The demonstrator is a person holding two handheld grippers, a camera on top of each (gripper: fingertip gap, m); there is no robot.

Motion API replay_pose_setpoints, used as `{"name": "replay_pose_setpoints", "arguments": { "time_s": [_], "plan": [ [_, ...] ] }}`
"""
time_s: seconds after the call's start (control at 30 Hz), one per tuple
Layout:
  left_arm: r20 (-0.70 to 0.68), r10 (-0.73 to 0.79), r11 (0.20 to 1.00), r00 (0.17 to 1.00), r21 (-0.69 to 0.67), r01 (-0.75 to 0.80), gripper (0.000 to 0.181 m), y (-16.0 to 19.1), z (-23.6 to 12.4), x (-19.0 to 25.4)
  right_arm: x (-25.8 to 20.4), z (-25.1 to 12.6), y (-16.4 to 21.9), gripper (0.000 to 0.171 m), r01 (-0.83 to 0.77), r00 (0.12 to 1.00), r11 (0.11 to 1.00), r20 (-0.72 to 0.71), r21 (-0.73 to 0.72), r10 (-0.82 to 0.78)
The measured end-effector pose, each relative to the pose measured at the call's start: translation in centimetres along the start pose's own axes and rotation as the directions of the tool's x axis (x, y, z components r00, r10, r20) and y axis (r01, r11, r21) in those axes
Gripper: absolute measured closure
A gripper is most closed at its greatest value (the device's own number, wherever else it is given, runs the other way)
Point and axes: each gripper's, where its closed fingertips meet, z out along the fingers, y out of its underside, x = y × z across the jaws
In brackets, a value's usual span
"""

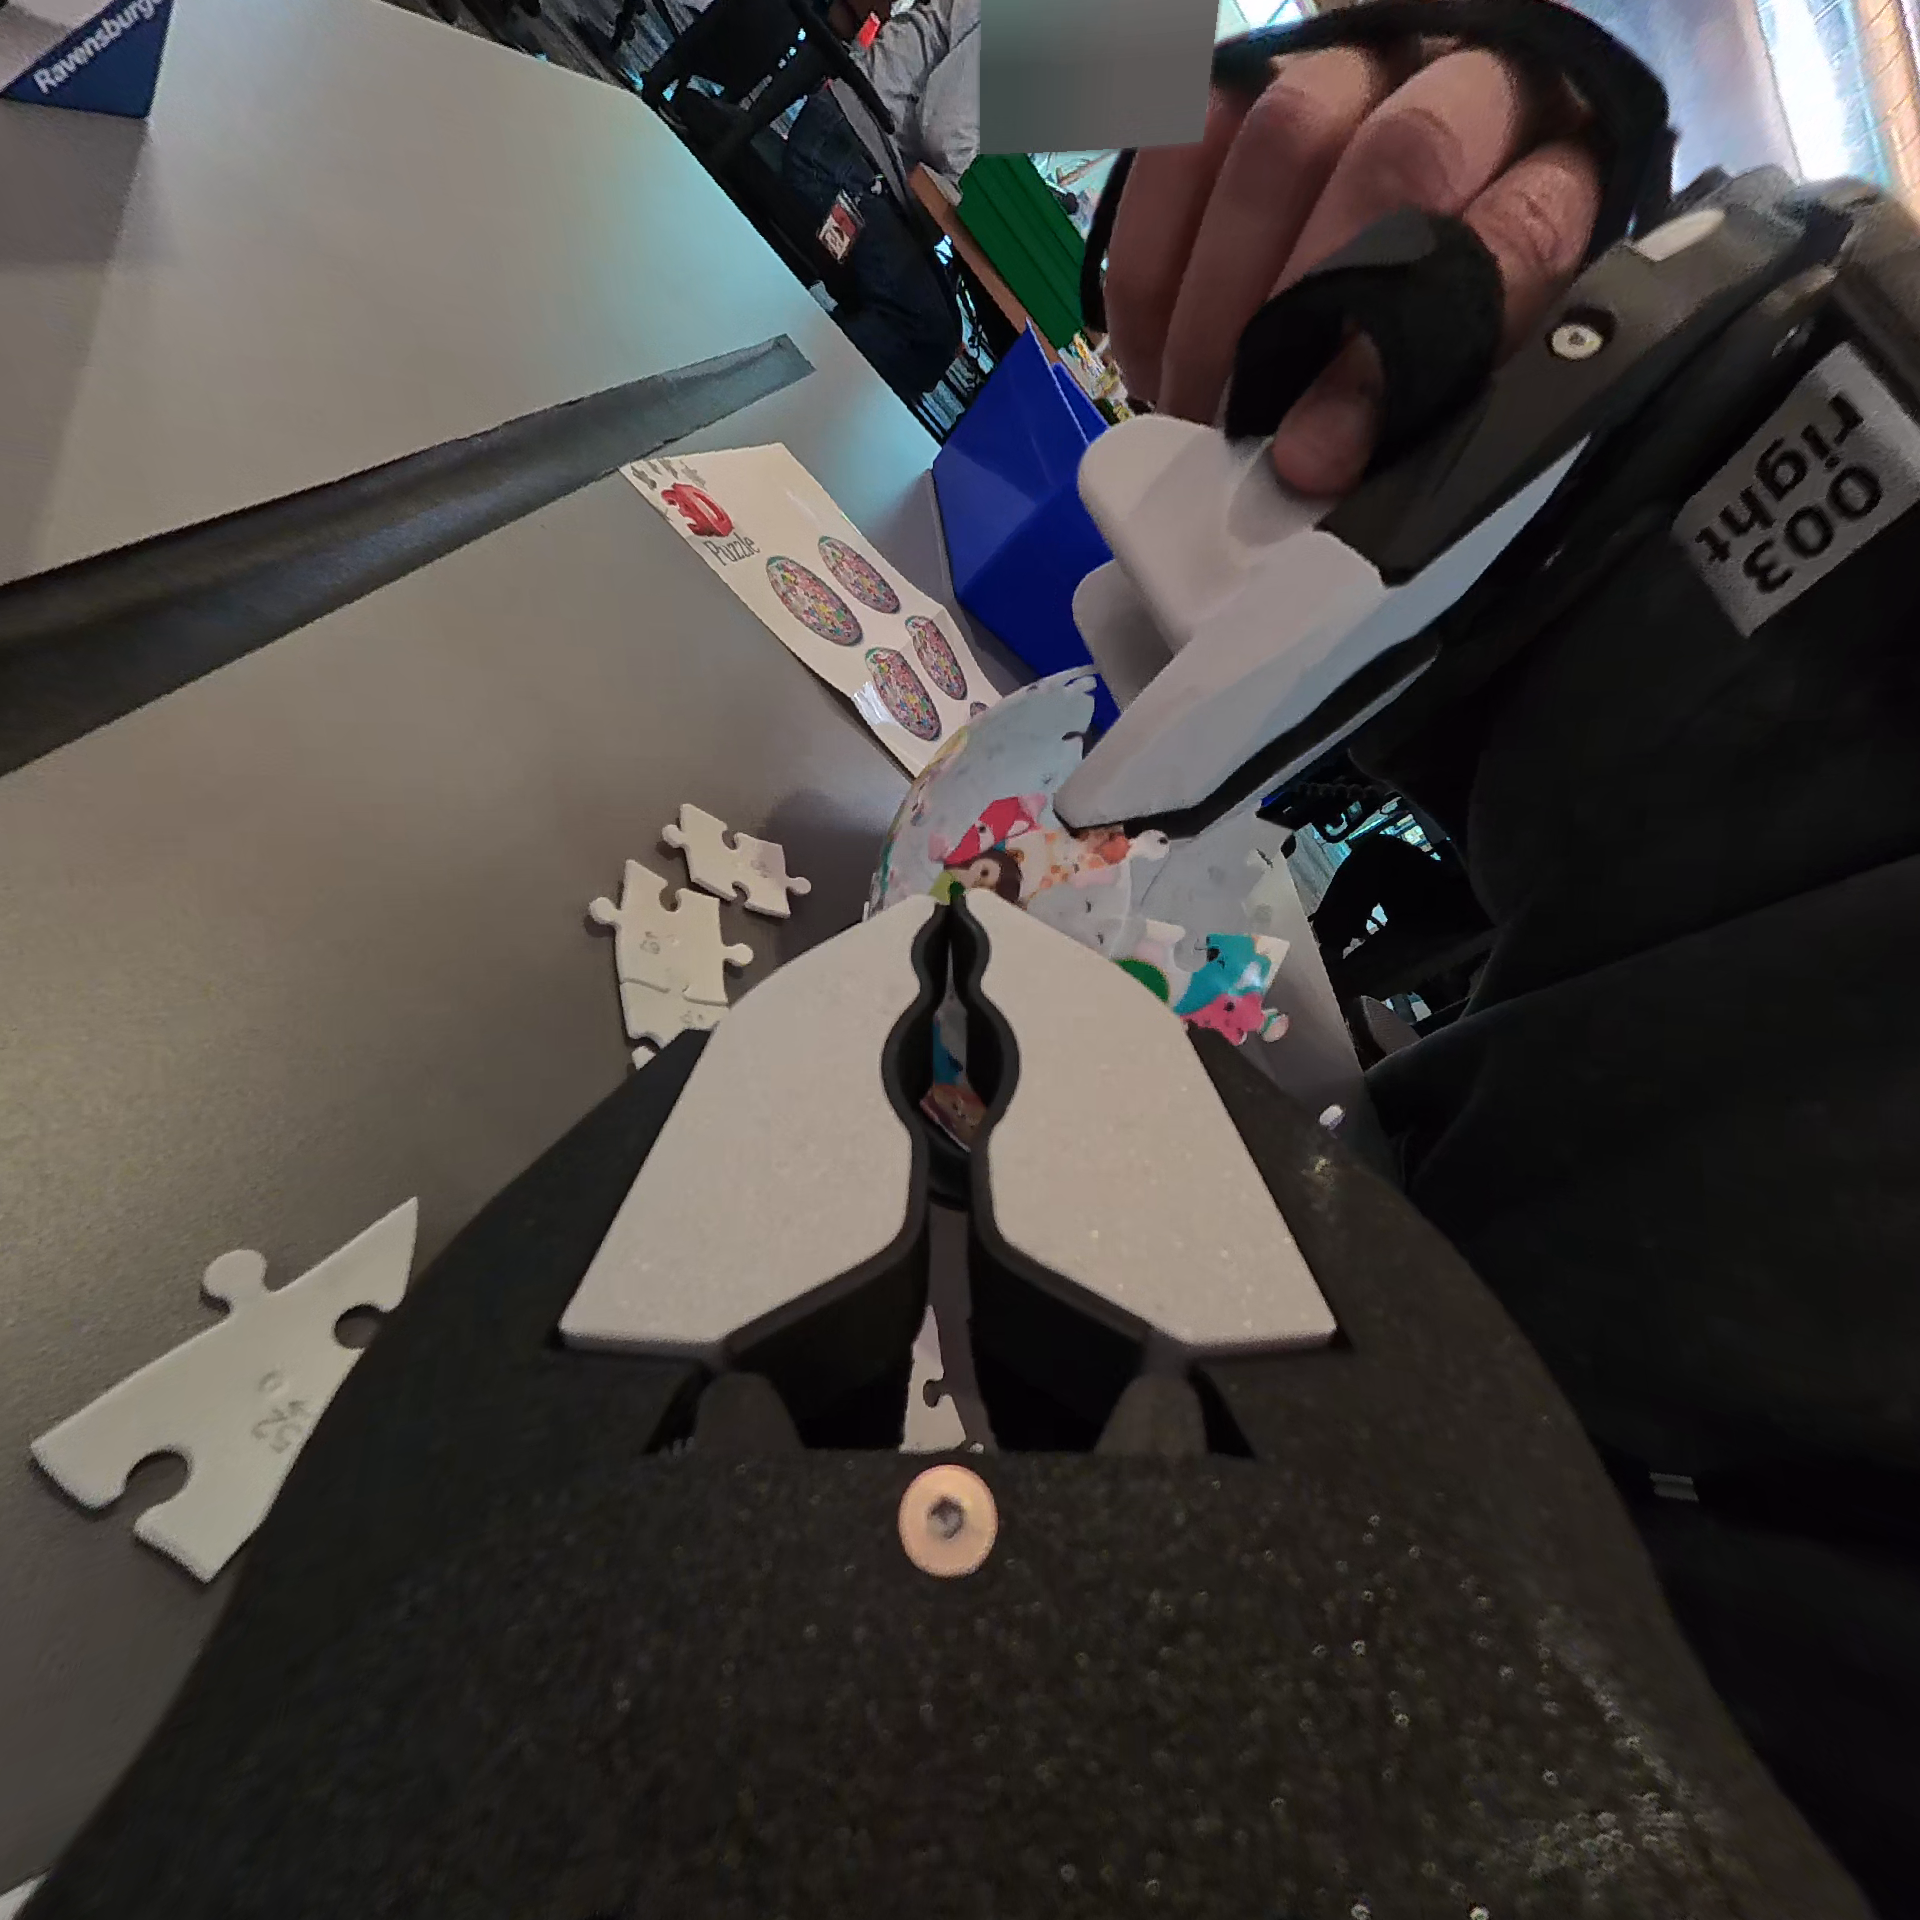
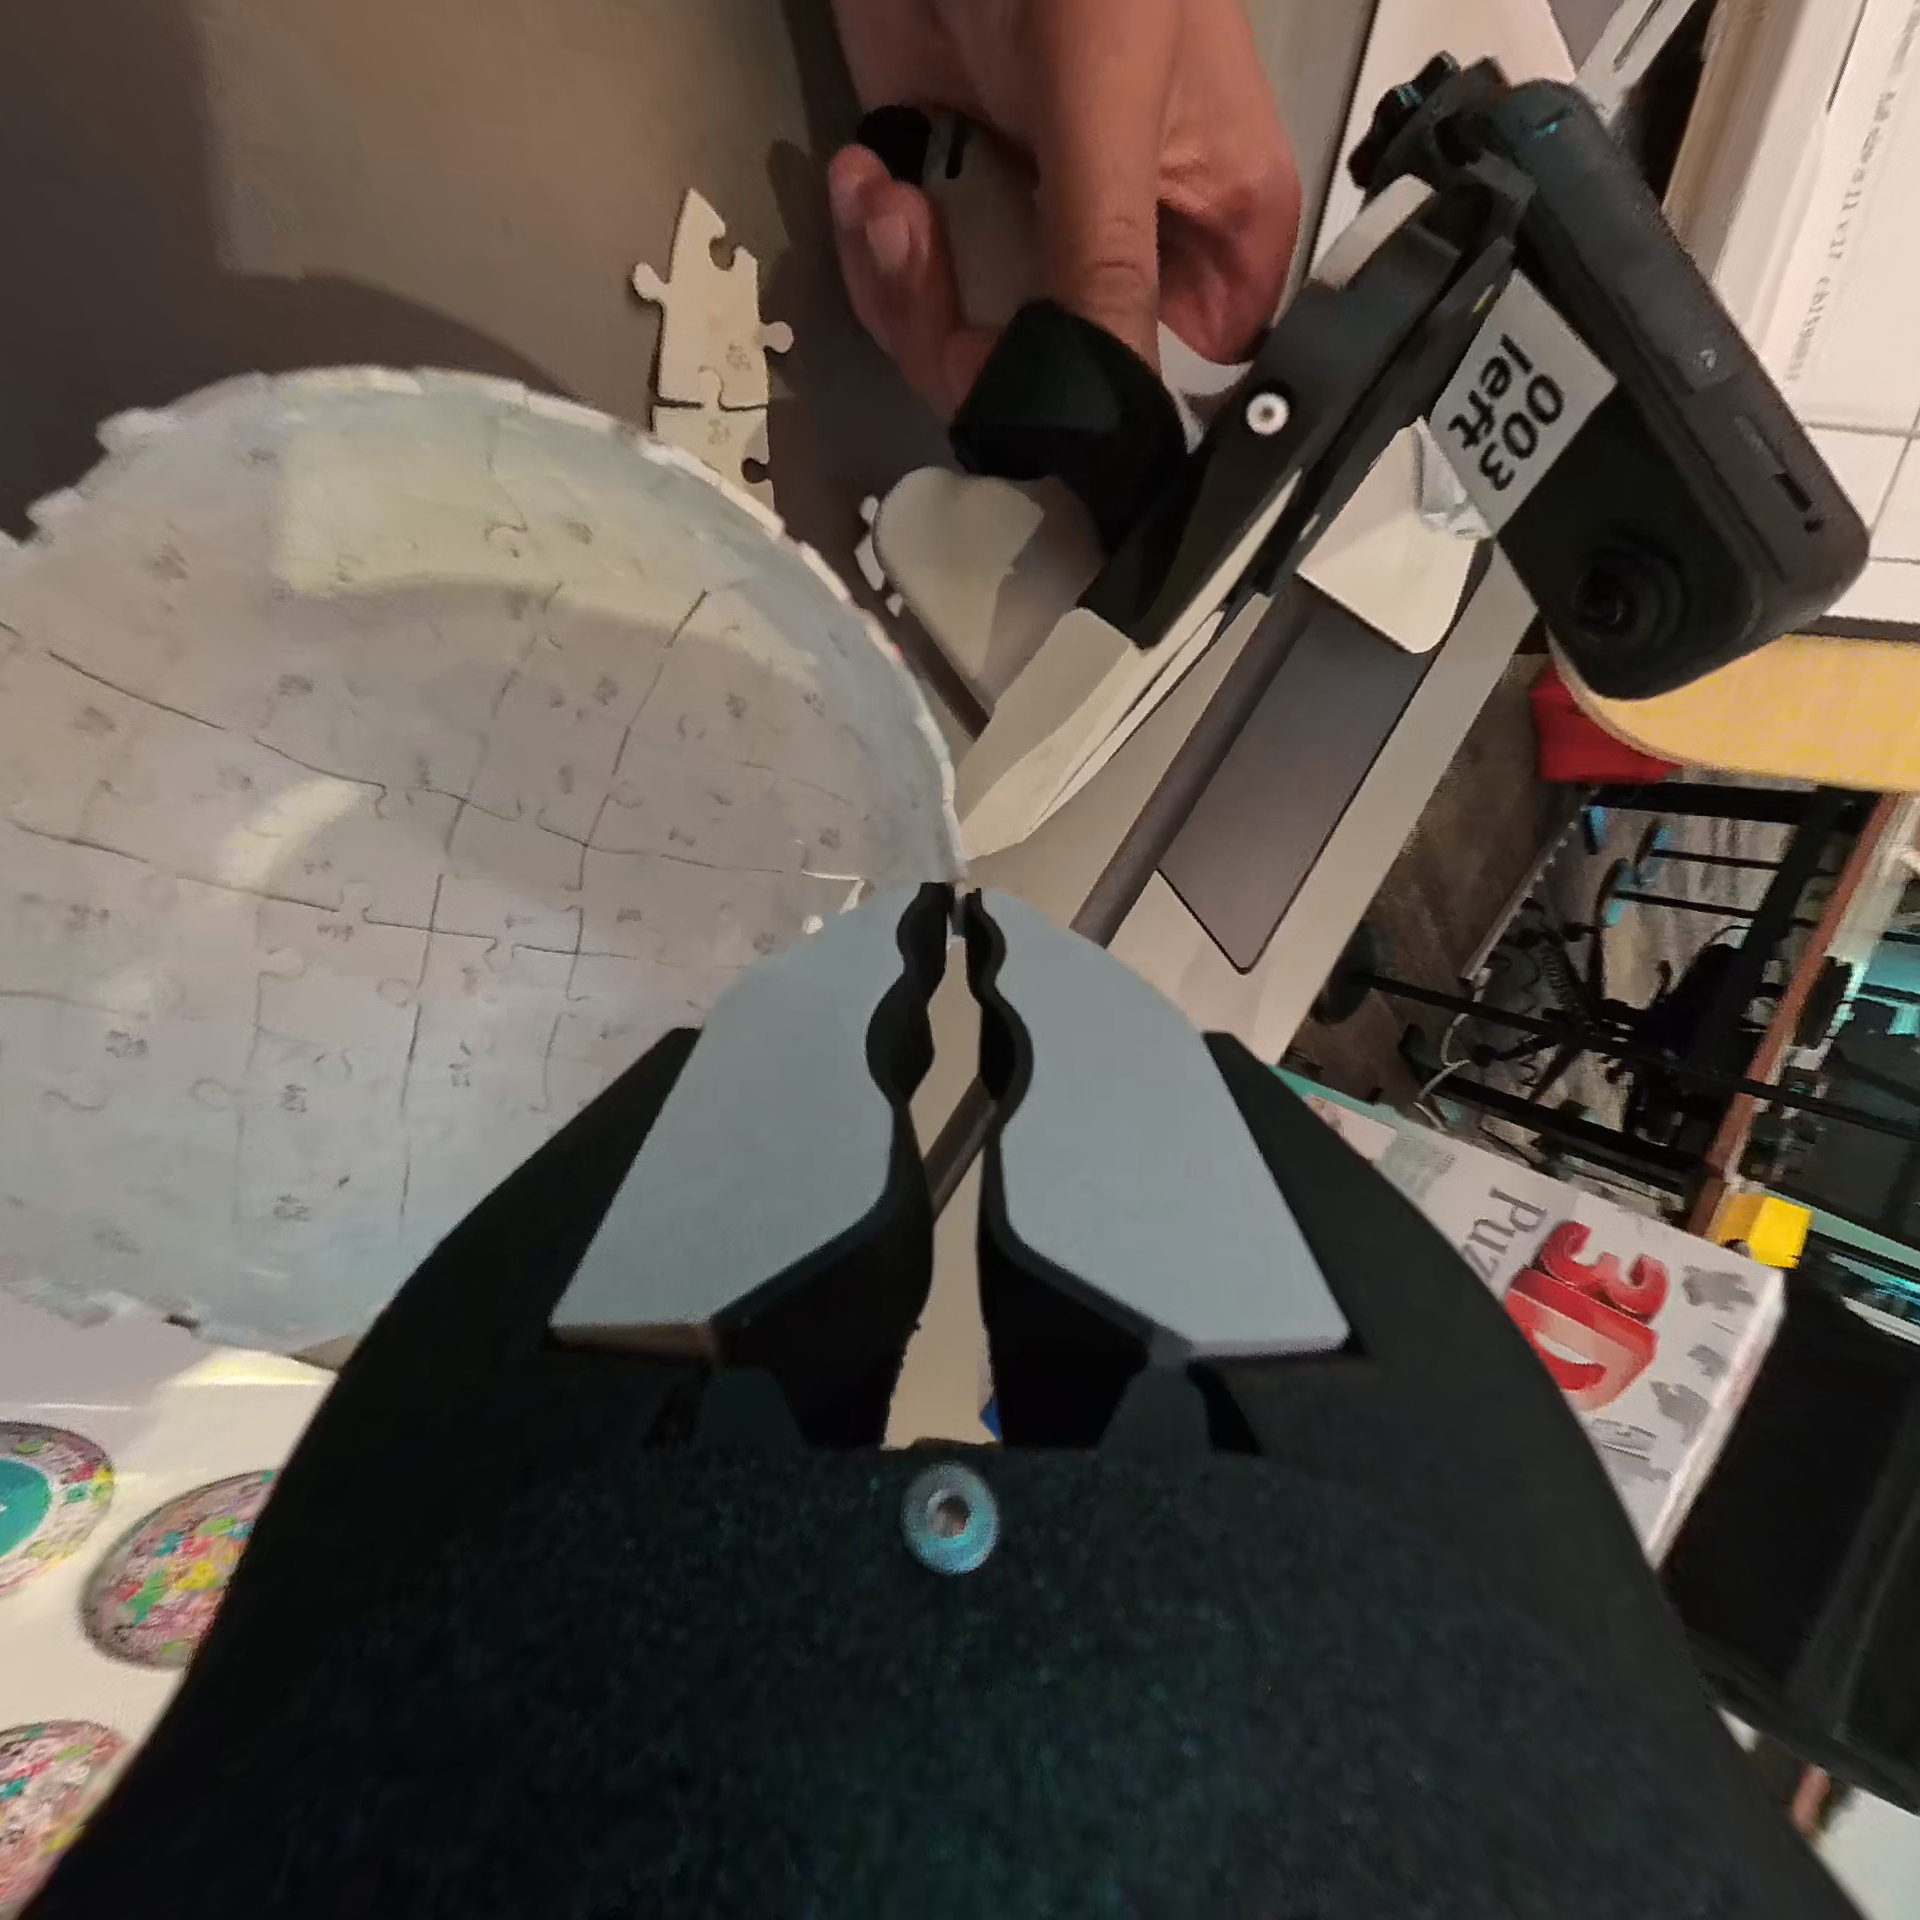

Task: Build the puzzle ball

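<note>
The half-built puzzle ball [image 1: 997, 821] stands on the grey table, colourful outside, and shows as a white numbered shell [image 2: 416, 831] in the right wrist view. My left gripper [image 1: 951, 914] is shut, with a colourful bit of the ball's edge showing through the gap between its fingers. My right gripper [image 2: 958, 896] is shut on the shell's thin rim. The two grippers meet at the same stretch of rim: the right one [image 1: 1081, 816] comes in from above, the left one [image 2: 987, 821] from the far side. Each is held by a hand.
White loose pieces [image 1: 686, 945] lie left of the ball, one large piece [image 1: 229, 1392] nearer me, more [image 2: 717, 312] beyond the shell. Colourful joined pieces [image 1: 1231, 987] lie right of it. An instruction sheet [image 1: 810, 582], a blue bin [image 1: 1018, 520] and the puzzle box [image 2: 1621, 1351] are nearby.
</note>
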Motion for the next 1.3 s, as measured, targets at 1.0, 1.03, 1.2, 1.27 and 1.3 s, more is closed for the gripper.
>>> {"name": "replay_pose_setpoints", "arguments": {
  "time_s": [1.0, 1.03, 1.2, 1.27, 1.3],
  "plan": [
    [0.065, 0.038, 0.993, 0.997, 0.11, -0.045, 0.179, -1.9, -1.3, -1.0, 2.8, -9.7, -0.7, 0.148, -0.465, 0.847, 0.874, -0.214, 0.142, 0.486],
    [0.096, 0.059, 0.989, 0.994, 0.132, -0.072, 0.177, -2.3, -1.7, -1.3, 2.2, -11.5, -0.9, 0.148, -0.532, 0.791, 0.826, -0.24, 0.185, 0.563],
    [0.241, 0.143, 0.962, 0.96, 0.196, -0.192, 0.17, -4.0, -3.3, -2.3, -6.4, -15.8, -2.4, 0.148, -0.712, 0.501, 0.603, -0.34, 0.361, 0.796],
    [0.259, 0.153, 0.959, 0.954, 0.194, -0.207, 0.168, -4.1, -3.5, -2.3, -11.6, -14.5, -3.1, 0.148, -0.75, 0.449, 0.553, -0.335, 0.364, 0.828],
    [0.261, 0.161, 0.957, 0.952, 0.193, -0.215, 0.165, -4.2, -3.6, -2.2, -13.8, -13.8, -3.4, 0.148, -0.772, 0.424, 0.526, -0.327, 0.357, 0.844]
  ]
}}
